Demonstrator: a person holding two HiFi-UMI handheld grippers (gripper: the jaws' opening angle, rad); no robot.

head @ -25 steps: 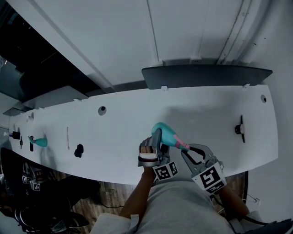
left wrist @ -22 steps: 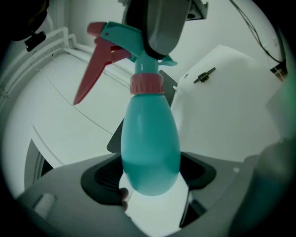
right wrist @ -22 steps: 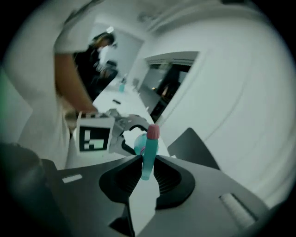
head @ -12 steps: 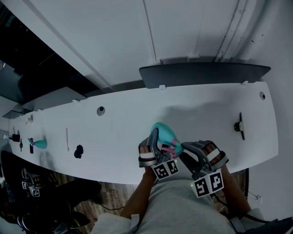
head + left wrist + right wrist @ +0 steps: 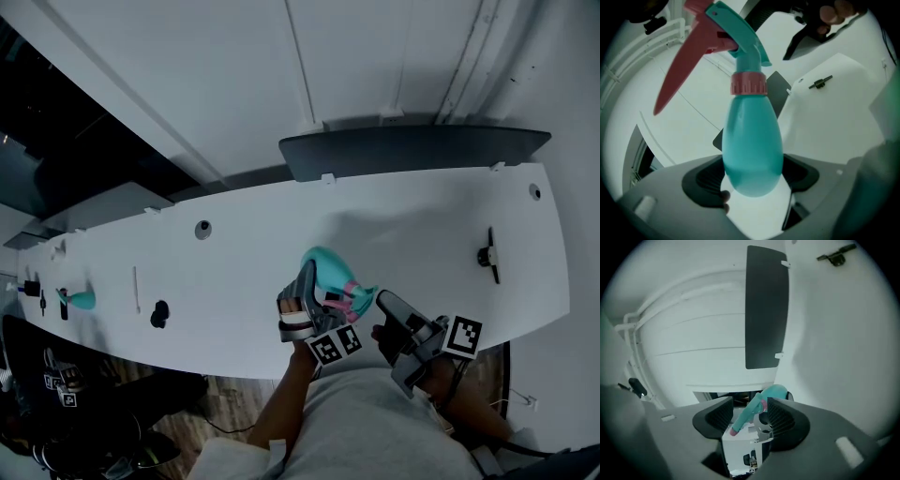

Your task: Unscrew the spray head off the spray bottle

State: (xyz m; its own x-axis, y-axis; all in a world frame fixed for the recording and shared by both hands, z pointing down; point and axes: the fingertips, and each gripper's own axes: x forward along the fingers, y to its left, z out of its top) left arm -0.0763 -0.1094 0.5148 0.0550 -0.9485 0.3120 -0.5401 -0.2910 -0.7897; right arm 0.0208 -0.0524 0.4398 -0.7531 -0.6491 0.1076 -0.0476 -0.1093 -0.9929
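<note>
In the head view a teal spray bottle (image 5: 325,265) lies tilted over the white table (image 5: 234,272), and my left gripper (image 5: 312,287) is shut on its body. The left gripper view shows the body (image 5: 752,145) between the pads, with the pink collar (image 5: 748,84), the teal spray head (image 5: 740,37) and the pink trigger (image 5: 679,70) beyond them. My right gripper (image 5: 383,311) sits just right of the spray head (image 5: 353,298), apart from it. Its jaws have just been opening. In the right gripper view my right gripper (image 5: 749,420) stands open, with the spray head (image 5: 752,411) seen between the pads but untouched.
A dark grey panel (image 5: 412,150) runs along the wall behind the table. A small black fitting (image 5: 486,255) lies at the right end. At the left are a black lump (image 5: 159,312), a teal item (image 5: 82,299) and a round hole (image 5: 202,228). The near table edge is below my grippers.
The right gripper has let go of the spray head, opened its jaws, rolled over and drawn back to the right. The left gripper still holds the bottle, slightly rolled.
</note>
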